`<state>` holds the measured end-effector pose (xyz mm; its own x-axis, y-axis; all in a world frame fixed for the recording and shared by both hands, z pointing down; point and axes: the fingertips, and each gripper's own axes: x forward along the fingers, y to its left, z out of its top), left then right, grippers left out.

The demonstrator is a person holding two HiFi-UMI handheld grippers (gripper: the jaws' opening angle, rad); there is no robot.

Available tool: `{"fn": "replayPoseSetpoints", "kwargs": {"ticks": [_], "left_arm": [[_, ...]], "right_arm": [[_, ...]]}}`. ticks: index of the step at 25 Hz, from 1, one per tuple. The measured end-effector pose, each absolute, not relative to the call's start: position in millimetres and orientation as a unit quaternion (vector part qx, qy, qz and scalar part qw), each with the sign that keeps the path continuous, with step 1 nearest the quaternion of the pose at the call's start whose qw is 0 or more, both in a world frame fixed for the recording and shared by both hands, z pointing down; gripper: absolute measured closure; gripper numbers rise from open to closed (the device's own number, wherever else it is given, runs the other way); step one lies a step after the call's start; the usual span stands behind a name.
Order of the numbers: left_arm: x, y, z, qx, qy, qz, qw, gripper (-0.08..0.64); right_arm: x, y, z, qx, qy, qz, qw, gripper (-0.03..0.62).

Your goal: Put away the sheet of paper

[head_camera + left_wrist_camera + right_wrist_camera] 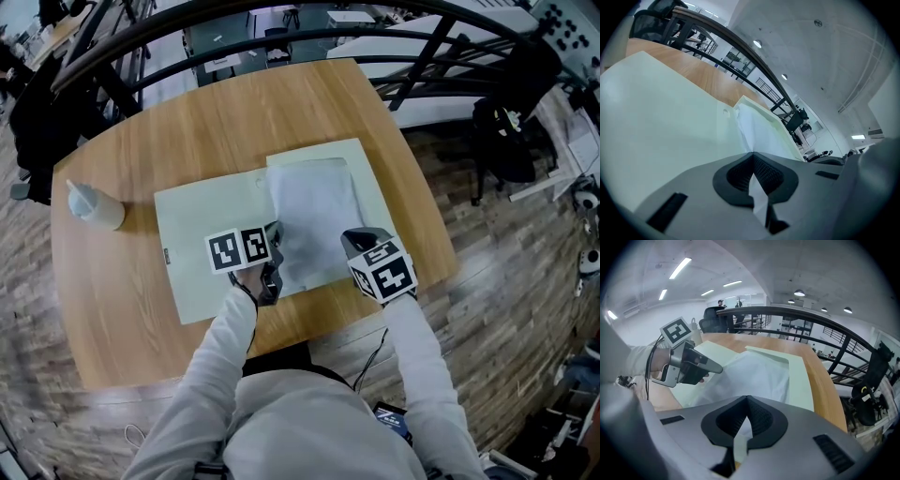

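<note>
With its long axis running away from the person, the sheet of paper [314, 220] lies on the open green folder [202, 253] on the table [187, 141]. The left claw [753, 187] is clenched on the sheet's near edge, and the right claw [740, 437] is clamped on the folder.

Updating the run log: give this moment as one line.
left claw: shut on sheet | right claw: shut on folder | folder: open on table

Rounded wooden table [234, 122] on plank-patterned floor [506, 244]. Curved black railing [281, 23] runs behind the table, desks beyond it. Black office chair [874, 380] at right. Bare concrete ceiling [811, 51]; strip lights [685, 267] lit.
</note>
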<state>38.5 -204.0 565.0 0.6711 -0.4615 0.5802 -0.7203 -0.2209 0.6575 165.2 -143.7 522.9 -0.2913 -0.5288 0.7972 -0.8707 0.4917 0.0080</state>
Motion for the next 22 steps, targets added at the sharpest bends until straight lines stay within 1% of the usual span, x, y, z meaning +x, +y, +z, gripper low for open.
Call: {"fn": "replayPoseSetpoints", "kwargs": {"ticks": [12,22], "left_arm": [[54,-212,566,0.751,-0.395,0.107,0.518,0.544],[67,-210,567,0.754,-0.398,0.118,0.509,0.543]], "right_arm": [[182,-136,523,0.463,-0.767,0.229,0.381,0.565],[181,-133,522,0.464,-0.769,0.231,0.375,0.565]]}}
